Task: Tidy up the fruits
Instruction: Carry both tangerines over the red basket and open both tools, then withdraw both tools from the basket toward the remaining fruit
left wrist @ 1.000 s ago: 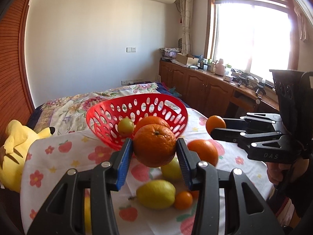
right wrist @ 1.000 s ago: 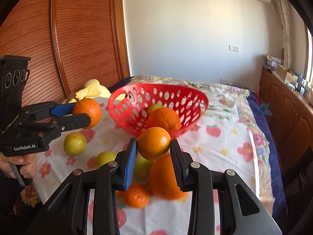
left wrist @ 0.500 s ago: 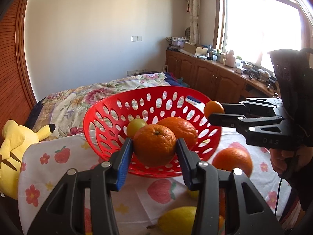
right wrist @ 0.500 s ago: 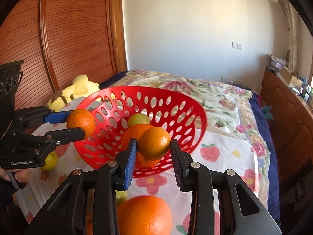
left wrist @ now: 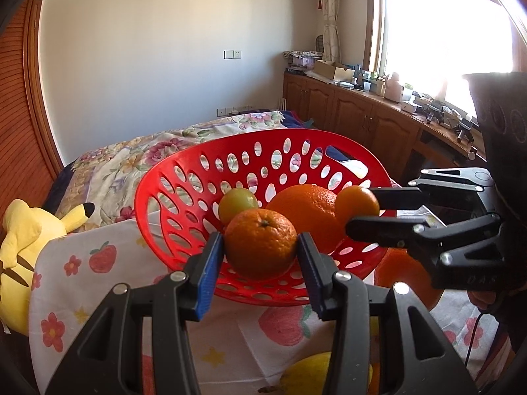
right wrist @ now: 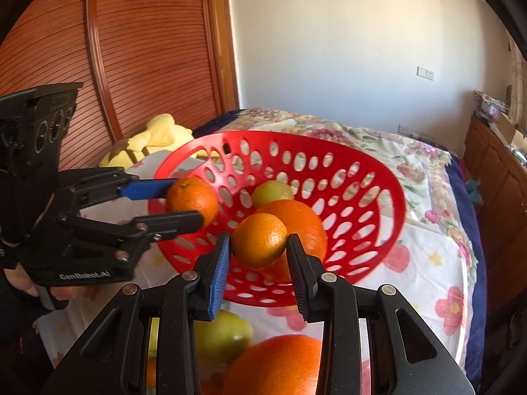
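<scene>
A red perforated basket (left wrist: 197,171) (right wrist: 362,204) stands on the flowered cloth and holds a large orange (left wrist: 306,207) (right wrist: 306,220) and a green fruit (left wrist: 237,200) (right wrist: 271,191). My left gripper (left wrist: 260,247) (right wrist: 184,204) is shut on an orange (left wrist: 260,230) (right wrist: 194,200), which hangs over the basket's near left rim. A smaller orange (right wrist: 260,237) (left wrist: 355,205) is clamped in my right gripper (right wrist: 258,247) (left wrist: 378,210), just above the large orange inside the basket.
Loose fruit lies on the cloth in front of the basket: an orange (left wrist: 405,273) (right wrist: 280,365) and yellowish fruits (left wrist: 313,375) (right wrist: 220,335). A yellow plush toy (left wrist: 26,230) sits at the left. Wooden cabinets (left wrist: 362,121) line the window wall.
Both grippers have carried their oranges forward from above the loose fruit to the basket, which now looms much nearer. Their grips have not changed.
</scene>
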Available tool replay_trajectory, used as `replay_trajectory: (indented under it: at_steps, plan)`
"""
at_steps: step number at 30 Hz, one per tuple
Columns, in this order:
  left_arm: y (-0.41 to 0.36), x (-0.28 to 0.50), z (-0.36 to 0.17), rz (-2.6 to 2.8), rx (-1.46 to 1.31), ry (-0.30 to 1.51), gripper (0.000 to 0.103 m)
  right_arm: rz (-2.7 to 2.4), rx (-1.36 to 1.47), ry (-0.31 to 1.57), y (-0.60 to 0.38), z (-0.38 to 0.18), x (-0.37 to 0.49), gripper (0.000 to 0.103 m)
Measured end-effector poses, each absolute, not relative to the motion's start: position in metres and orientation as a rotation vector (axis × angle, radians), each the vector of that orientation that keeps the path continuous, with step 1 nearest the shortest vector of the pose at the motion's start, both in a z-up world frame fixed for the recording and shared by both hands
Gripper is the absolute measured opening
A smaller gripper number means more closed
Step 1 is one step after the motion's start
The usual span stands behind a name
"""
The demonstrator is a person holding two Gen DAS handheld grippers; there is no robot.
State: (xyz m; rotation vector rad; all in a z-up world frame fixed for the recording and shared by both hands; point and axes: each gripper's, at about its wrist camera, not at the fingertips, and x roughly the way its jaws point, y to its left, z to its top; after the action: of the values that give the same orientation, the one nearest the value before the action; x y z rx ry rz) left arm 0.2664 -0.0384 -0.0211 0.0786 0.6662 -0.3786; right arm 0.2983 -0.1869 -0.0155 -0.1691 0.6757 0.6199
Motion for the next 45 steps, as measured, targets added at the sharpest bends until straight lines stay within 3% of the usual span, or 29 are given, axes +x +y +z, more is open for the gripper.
replay_trajectory:
  at_steps: [36,45]
  plan:
    - [-0.006,0.226,-0.002,-0.341,0.046,0.615,0.051,0.632,-0.176,0.712,-0.166,-0.022,0.286,0.035]
    - [-0.002,0.188,0.001,-0.334,0.029,0.599,0.055,0.579,-0.136,0.681,-0.191,-0.010,0.246,0.041]
